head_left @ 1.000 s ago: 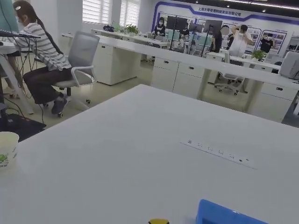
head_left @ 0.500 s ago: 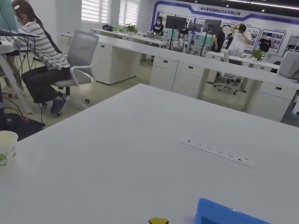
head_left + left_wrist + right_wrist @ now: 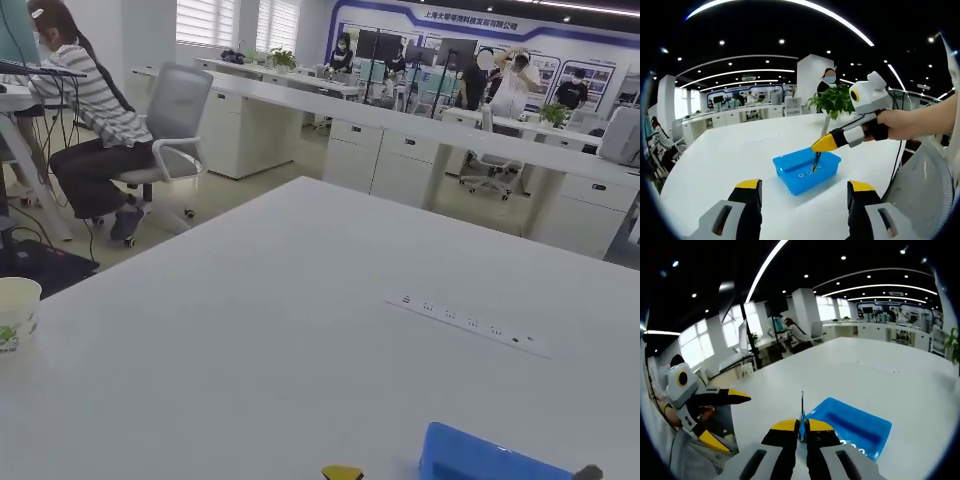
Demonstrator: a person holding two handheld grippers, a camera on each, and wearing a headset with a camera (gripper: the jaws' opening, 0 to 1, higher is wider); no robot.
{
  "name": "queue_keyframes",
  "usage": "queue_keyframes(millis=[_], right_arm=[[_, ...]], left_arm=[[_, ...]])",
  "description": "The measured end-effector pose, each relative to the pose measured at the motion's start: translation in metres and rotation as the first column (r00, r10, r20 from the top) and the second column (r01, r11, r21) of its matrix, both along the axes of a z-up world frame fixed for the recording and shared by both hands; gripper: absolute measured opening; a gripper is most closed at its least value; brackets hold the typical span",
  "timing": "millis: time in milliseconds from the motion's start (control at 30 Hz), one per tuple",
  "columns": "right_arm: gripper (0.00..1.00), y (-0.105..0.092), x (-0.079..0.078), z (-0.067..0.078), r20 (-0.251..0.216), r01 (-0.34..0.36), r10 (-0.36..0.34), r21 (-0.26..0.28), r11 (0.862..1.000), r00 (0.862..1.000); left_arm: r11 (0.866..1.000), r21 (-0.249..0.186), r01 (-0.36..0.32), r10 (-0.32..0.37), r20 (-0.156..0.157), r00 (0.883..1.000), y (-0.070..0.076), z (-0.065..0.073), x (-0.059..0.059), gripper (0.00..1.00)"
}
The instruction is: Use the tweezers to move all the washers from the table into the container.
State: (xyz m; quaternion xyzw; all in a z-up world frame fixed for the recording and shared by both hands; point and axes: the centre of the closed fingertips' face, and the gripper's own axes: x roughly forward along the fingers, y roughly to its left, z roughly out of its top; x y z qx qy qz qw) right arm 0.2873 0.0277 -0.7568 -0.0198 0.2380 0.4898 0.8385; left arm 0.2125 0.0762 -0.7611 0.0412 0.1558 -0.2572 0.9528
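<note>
Washers (image 3: 801, 175): several small rings lying on the floor of the blue container (image 3: 812, 185), as seen in the left gripper view.

Container: a shallow open tray standing on the white bench (image 3: 250, 340), near its close edge.

Tweezers (image 3: 801, 412): clamped between the fingers of the right gripper (image 3: 802, 426), which are pressed narrow around them. The point is angled down into the container, with its tip close among the washers. Whether the tip carries one I cannot tell.

Right gripper: held in a person's hand (image 3: 895, 124), poised above the container.

Left gripper (image 3: 804, 192): fingers spread wide with nothing between them, facing the container from the near side and well apart from it. From the right gripper view it sits off to the left, gaping.

Paper cup (image 3: 18, 315): upright at the bench's left edge.

Power strip (image 3: 465, 325): lying flat on the bench top, beyond the container.

Potted plant (image 3: 832, 100): past the container in the left gripper view.

Seated person (image 3: 90, 120): on an office chair (image 3: 175, 120) at a neighbouring desk.
</note>
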Motion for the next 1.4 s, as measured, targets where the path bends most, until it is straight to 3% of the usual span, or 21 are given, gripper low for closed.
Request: queue_keyframes(millis=[333,767,1133,1400], right_arm=[[0.02,0.008,0.025,-0.004,-0.002,0.006,-0.006,-0.008,1.000,1.000],[0.02,0.018,0.054,-0.048,-0.094,0.008,-0.013,-0.052,0.999,0.996],[0.03,0.032,0.062,-0.069,-0.147,-0.016,0.007,-0.058,0.998,0.989],[0.03,0.033,0.058,-0.069,-0.142,-0.037,0.027,-0.069,0.997,0.989]], left_arm=[[1.000,-0.003,0.001,-0.001,-0.004,1.000,0.000,-0.001,0.000,0.69],[1.000,-0.005,0.001,-0.001,-0.005,1.000,0.000,0.000,0.000,0.69],[1.000,-0.005,0.002,-0.002,-0.010,1.000,0.000,-0.001,0.000,0.69],[1.000,-0.006,0.002,-0.002,-0.010,1.000,0.000,-0.001,0.000,0.69]])
